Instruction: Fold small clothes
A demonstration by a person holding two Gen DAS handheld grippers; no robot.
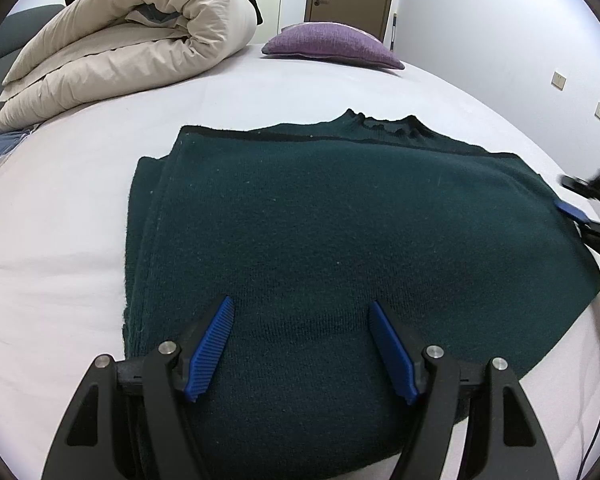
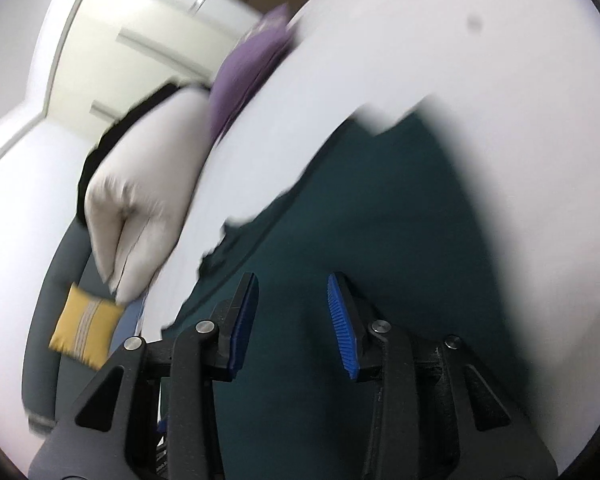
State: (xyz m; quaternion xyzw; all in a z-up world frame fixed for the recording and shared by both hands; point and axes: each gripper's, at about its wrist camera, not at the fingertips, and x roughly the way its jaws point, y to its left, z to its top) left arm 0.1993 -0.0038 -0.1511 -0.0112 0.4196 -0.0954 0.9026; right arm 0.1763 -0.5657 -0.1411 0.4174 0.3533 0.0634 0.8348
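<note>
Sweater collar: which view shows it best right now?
Left wrist view. The dark green sweater lies flat and sharp there, its collar at the far edge. The right wrist view is motion-blurred and shows only smeared green fabric, with the collar indistinct.

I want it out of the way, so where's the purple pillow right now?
In the left wrist view the purple pillow lies at the bed's far end, right of the rolled duvet, beyond the sweater.

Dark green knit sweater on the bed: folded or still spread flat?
Folded. The dark green knit sweater shows stacked layer edges along its left side, no sleeves sticking out, and the collar at the far edge.
</note>
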